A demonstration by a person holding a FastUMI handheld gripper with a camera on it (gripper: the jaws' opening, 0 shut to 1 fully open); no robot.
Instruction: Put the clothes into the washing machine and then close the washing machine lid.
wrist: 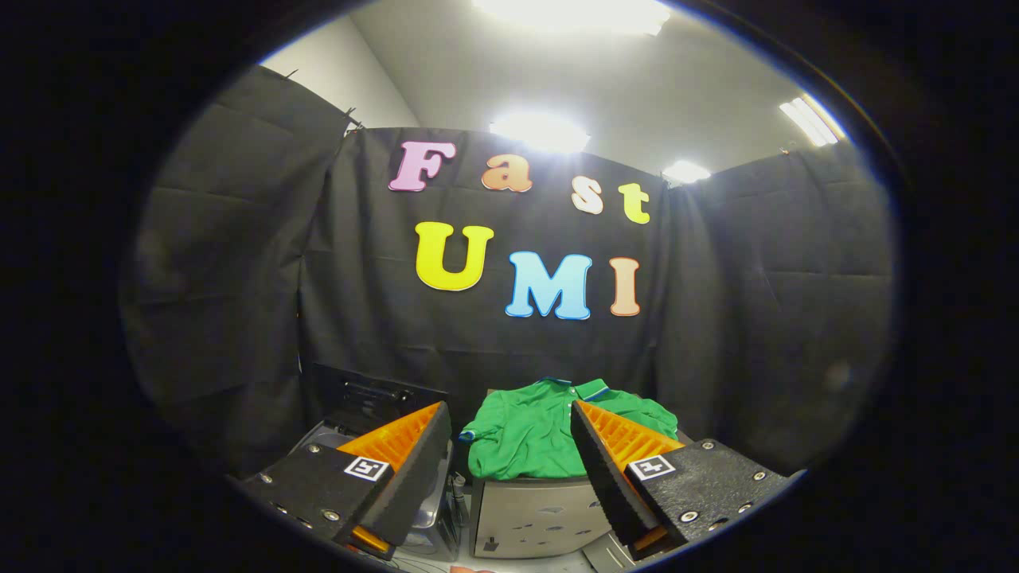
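Beyond the fingertips, a green polo shirt (pixel 549 430) lies spread on top of a grey box-shaped stand (pixel 533 513), collar toward the booth's black cloth wall (pixel 382 318), one short sleeve with a blue-trimmed cuff hanging over the stand's left top edge. Shirt covers most of the stand's top; fabric rumpled, front hem draped just over the front edge. Stand's front face is light grey with small dark marks.

Left of the stand, partly hidden behind the left finger, sits the washing machine (pixel 350 434): its dark lid (pixel 370 394) stands raised, leaning back against the cloth wall, and a pale rim of the opening shows below it. Drum contents cannot be told.

Hand-held gripper (pixel 509 414) is spread wide, fingers well apart, nothing between them and nothing touched. Left fingertip sits in front of the washer's lid, right fingertip overlaps the shirt's right side in the view, but the gripper is well short of both. Bright ceiling lights (pixel 541 131) above the cloth wall.
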